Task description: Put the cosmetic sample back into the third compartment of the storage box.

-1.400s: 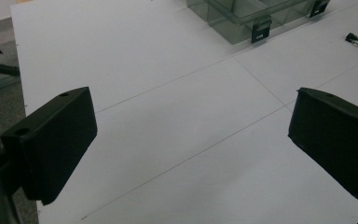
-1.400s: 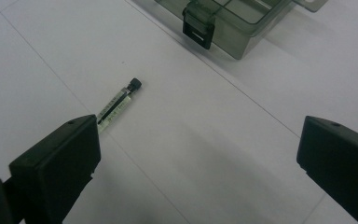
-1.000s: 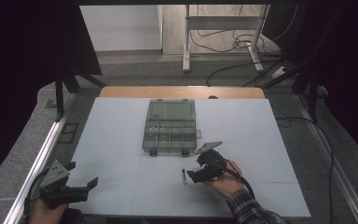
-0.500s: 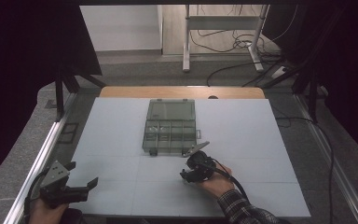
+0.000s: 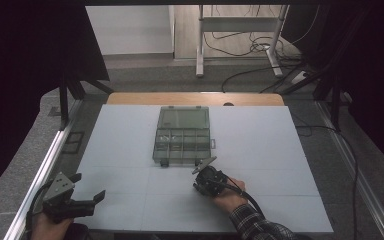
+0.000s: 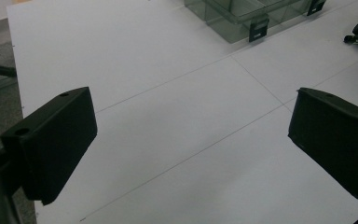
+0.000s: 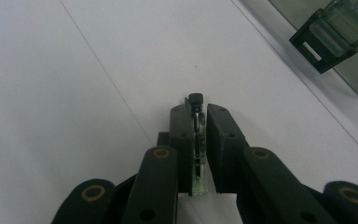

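**Smoky grey, black and white**

The bench (image 5: 130, 150) is showing white, crossed by thin grey lines. The compartment box (image 5: 182, 135) is looking smoky grey and see-through (its latches (image 7: 319, 46) are black). The right tongs (image 7: 198, 116) are appearing black with brass-coloured rivets, and the small part (image 7: 196, 100) is showing a black tip.

We see our right gripper (image 7: 196, 135) with black jaws, brass-ringed pivots and a black cable; our left gripper (image 5: 72, 200) carries a grey plate; our sleeve (image 5: 260, 227) is plaid.
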Motion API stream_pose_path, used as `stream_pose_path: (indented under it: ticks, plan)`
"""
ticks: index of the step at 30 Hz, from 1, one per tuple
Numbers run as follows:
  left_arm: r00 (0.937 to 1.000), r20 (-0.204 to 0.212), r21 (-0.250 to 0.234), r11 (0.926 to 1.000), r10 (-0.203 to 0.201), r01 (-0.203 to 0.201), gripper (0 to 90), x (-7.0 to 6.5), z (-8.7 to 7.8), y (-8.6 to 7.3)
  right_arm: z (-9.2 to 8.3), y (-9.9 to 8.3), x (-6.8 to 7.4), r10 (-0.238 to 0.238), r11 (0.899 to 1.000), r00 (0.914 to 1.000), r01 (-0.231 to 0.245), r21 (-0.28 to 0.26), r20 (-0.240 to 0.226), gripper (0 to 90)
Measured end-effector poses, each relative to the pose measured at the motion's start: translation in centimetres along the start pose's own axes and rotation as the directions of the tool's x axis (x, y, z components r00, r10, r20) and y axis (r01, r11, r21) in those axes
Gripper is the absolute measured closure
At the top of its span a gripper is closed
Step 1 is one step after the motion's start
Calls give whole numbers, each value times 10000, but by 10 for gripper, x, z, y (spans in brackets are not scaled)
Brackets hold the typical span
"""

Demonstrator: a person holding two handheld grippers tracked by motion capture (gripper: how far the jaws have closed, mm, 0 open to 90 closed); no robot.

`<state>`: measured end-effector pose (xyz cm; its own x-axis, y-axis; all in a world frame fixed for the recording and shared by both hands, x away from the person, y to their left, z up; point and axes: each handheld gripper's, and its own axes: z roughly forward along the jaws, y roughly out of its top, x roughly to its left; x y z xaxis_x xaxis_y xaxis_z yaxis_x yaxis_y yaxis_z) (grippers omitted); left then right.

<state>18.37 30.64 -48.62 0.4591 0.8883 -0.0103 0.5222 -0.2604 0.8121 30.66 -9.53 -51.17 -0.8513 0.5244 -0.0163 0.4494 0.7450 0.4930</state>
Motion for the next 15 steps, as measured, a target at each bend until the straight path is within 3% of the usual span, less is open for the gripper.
stream_pose_path:
  ticks: [15]
  plan:
    - [10000, 27, -17, 10000, -54, 54, 13, 0, 0, 0, -13, 2, -7, 171, 9962, 9999, -171, -849, -5, 806]
